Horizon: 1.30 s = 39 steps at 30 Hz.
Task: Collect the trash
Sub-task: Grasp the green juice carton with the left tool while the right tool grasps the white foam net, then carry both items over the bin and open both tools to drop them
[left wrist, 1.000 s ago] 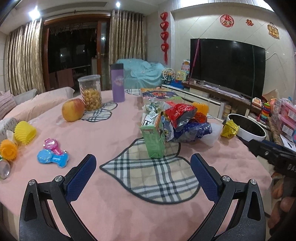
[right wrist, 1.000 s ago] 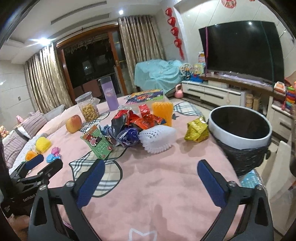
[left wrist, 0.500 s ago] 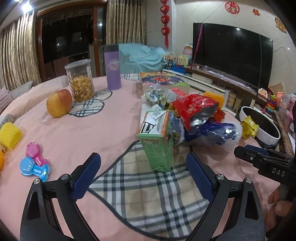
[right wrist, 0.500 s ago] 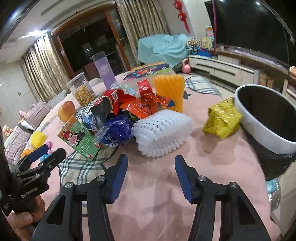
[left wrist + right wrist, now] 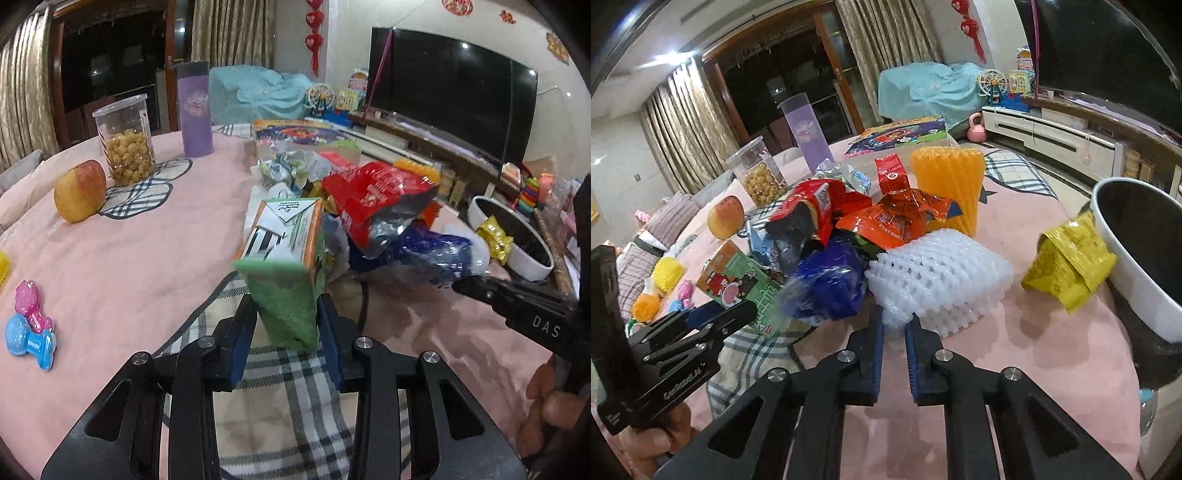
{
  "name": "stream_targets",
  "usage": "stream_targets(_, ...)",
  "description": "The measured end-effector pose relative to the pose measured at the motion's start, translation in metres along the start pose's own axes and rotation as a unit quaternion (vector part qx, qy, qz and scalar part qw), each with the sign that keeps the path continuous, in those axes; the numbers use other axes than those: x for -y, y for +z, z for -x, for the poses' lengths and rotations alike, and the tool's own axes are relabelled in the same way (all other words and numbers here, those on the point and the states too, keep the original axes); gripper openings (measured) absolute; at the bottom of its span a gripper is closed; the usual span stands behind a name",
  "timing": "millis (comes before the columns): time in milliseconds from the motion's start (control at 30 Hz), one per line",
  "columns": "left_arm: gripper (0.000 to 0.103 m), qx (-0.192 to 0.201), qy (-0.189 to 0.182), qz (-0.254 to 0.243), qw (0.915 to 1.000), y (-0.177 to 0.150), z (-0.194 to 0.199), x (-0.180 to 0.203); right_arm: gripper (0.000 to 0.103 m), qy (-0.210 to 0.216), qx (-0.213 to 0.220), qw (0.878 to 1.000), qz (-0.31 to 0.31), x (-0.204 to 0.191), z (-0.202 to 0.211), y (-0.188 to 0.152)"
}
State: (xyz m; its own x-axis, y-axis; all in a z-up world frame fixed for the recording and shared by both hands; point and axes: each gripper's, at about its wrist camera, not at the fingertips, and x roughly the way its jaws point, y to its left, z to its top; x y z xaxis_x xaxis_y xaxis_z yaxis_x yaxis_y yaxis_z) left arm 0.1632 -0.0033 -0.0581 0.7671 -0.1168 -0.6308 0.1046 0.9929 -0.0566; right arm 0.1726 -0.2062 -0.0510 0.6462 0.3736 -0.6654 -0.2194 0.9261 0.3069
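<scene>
Now the left tool (image 5: 286, 325) clamps one green carton (image 5: 286, 273); the right tool (image 5: 894, 334) pinches one white foam net (image 5: 938, 277) at its near edge.

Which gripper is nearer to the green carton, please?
Left. The left gripper has its fingers on both sides of the green carton; the right gripper is further right, at the white foam net.

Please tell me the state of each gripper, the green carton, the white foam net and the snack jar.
left gripper: shut on green carton
green carton: upright, gripped at its base
right gripper: shut on white foam net
white foam net: lying on the table, pinched at its edge
snack jar: upright, partly filled
</scene>
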Motion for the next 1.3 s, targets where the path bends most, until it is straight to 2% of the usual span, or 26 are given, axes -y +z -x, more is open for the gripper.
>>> stream_targets(300,0.032,0.025,-0.038,-0.015,0.9989,-0.018,0.044,0.026,0.011,0.008,0.021,0.999,-0.028,0.014,0.048,-0.025)
stream_targets(467,0.032,0.037,-0.068,-0.041,0.9962,-0.020,0.062,0.052,0.011,0.000,0.038,0.998,-0.045,0.029,0.077,-0.036)
stream_targets(833,0.032,0.028,-0.132,-0.083,0.9873,-0.014,0.063,0.109,0.011,-0.030,0.063,0.994,-0.081,0.067,0.112,-0.038)
stream_targets(1300,0.032,0.020,-0.185,-0.130,0.9740,0.018,0.041,0.182,0.011,-0.057,0.086,0.988,-0.112,0.125,0.134,-0.015)
